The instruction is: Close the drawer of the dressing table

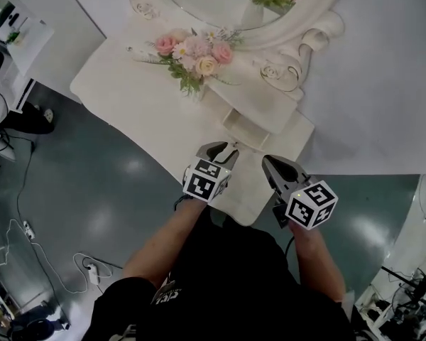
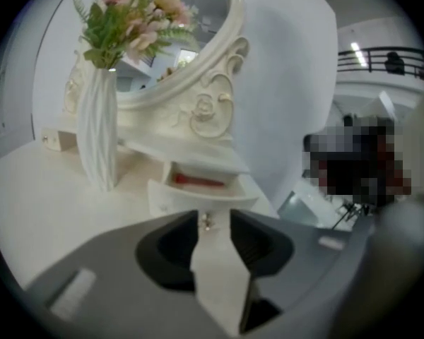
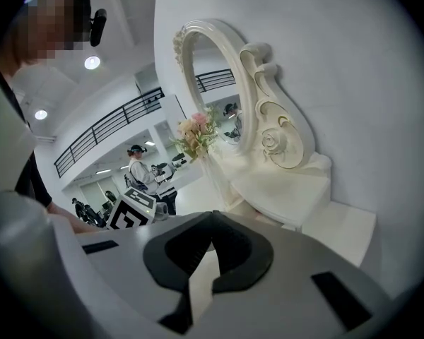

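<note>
White dressing table [image 1: 128, 98], grey floor [image 1: 92, 190]

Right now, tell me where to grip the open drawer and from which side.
Take the small knob at the middle of the front of the drawer, coming straight in from the front. The drawer is pulled out, its front faces the left tool, and the knob alone sticks out; the open jaws line up either side of it.
</note>
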Motion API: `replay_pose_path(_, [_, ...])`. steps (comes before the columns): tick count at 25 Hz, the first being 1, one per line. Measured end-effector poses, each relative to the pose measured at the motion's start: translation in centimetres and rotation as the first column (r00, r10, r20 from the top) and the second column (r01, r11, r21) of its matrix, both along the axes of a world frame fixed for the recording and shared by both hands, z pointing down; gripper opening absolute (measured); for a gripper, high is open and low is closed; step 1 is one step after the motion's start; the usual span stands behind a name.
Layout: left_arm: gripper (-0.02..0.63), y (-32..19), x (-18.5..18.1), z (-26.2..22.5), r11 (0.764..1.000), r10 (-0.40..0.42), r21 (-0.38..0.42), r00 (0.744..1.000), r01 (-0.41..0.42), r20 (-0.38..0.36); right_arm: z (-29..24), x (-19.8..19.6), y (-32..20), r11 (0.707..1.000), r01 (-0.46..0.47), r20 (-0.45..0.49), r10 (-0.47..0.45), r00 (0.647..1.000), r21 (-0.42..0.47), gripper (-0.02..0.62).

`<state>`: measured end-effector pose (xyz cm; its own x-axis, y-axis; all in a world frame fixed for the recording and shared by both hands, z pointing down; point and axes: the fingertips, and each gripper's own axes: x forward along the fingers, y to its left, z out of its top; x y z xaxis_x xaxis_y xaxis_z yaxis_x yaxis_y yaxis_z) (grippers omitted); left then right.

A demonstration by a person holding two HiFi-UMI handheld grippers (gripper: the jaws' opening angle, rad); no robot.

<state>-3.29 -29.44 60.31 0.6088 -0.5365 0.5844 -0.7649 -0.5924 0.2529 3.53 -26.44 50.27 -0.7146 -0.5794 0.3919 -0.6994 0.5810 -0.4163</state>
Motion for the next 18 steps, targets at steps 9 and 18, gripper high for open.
replay_pose_path(9, [0.149, -0.6, 1.3, 3.3, 0.996, 0.048, -0.071, 0.998, -0.044, 0.051, 0.6, 0.3, -0.2, 1.0, -0.023, -0.002, 0.023, 1.0, -0.017, -0.006])
replay_pose_path(18, [0.107, -1.3, 1.5, 3.9, 0.996, 0.064, -0.074, 0.994, -0.057, 0.085, 0.8, 1.4, -0.4, 0.998, -0.062, 0.008, 0.062, 0.998, -0.027, -0.006])
